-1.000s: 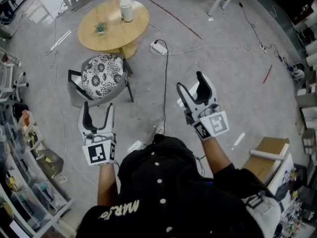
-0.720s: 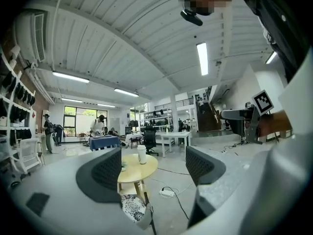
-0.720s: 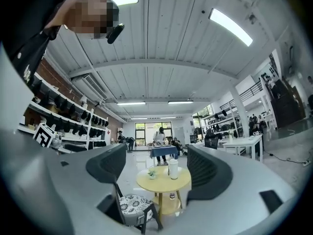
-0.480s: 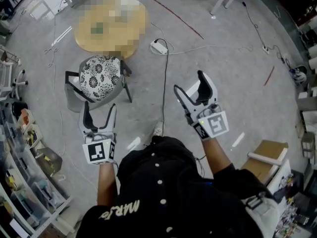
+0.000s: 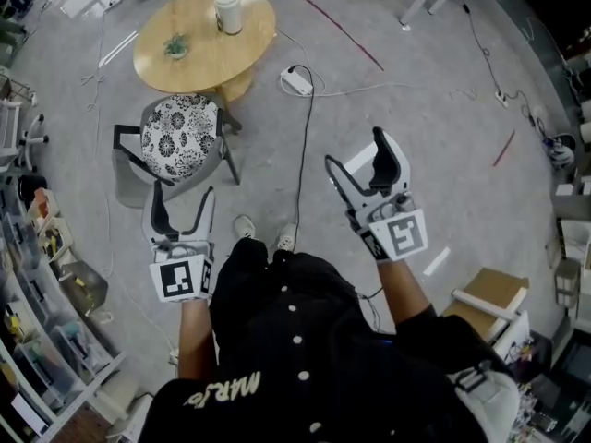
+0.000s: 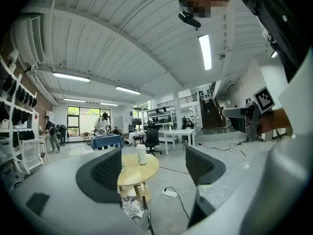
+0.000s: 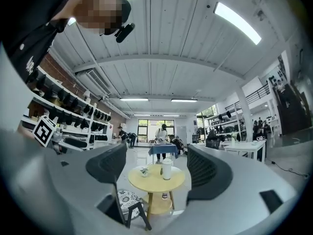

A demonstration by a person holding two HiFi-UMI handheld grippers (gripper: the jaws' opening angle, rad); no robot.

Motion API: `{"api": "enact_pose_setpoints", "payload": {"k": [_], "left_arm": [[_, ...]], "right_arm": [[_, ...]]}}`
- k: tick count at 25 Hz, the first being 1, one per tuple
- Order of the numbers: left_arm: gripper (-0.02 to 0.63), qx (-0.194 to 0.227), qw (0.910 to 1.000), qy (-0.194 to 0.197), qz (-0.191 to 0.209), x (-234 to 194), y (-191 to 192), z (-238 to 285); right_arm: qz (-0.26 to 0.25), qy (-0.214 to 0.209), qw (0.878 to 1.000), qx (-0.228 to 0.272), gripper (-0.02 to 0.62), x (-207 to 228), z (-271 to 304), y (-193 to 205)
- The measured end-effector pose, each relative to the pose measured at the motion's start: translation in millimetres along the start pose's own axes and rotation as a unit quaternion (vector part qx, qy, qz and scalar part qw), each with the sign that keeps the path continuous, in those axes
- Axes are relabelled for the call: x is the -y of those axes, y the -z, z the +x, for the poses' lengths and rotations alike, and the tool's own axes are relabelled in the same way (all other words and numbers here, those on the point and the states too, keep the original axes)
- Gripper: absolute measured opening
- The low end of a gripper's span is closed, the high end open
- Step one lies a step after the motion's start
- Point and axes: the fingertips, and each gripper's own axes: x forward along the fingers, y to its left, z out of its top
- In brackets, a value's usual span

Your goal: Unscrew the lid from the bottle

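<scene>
The bottle [image 5: 227, 11], pale and with its lid on, stands upright on a round wooden table [image 5: 199, 58] far ahead on the floor. It shows between the jaws in both gripper views, the bottle [image 6: 141, 154] on the table [image 6: 146, 173] and the bottle [image 7: 167, 169] on the table [image 7: 154, 181]. My left gripper [image 5: 183, 197] is held in the air in front of the person, open and empty. My right gripper [image 5: 355, 155] is level with it on the right, also open with nothing between its fingers. Both are well short of the table.
A small potted plant [image 5: 174, 47] shares the table. A chair with a patterned cushion [image 5: 175, 137] stands between me and the table. A power strip [image 5: 297, 83] and cables lie on the floor. Shelving [image 5: 42, 275] runs along the left, and a cardboard box [image 5: 489, 293] sits at right.
The person has stepped forward a little and the view has tilted, so shoes now show below the grippers. Both grippers' jaws stand slightly wider than before.
</scene>
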Motion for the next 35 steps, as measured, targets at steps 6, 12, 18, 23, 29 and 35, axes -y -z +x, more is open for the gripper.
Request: {"api": "enact_pose_setpoints", "payload": {"k": [6, 12, 18, 23, 29, 35], "left_arm": [[0.391, -0.003, 0.9999, 0.010, 0.004, -4.4, 4.9, 34.1], [0.391, 0.010, 0.9996, 0.025, 0.011, -13.8, -2.0, 84.3], [0.391, 0.009, 0.9994, 0.034, 0.005, -34.5, -8.5, 142.4], [0.391, 0.018, 0.9988, 0.045, 0.006, -57.6, -11.6, 189.3], [0.391, 0.014, 0.9985, 0.053, 0.006, -93.1, -15.7, 232.8], [0.391, 0.026, 0.9971, 0.069, 0.018, -118.9, -21.9, 263.3]], "right_arm": [[0.010, 0.005, 1.000, -0.002, 0.380, 19.1, 22.0, 13.0], [0.006, 0.010, 1.000, -0.012, 0.382, 37.1, 62.7, 16.6], [0.006, 0.009, 1.000, -0.008, 0.380, 52.8, 121.5, 16.0], [0.002, 0.011, 1.000, -0.006, 0.382, 68.3, 171.9, 13.6], [-0.007, 0.006, 1.000, 0.000, 0.382, 69.3, 234.3, 5.1], [-0.006, 0.006, 1.000, 0.008, 0.382, 70.1, 280.2, 2.2]]}}
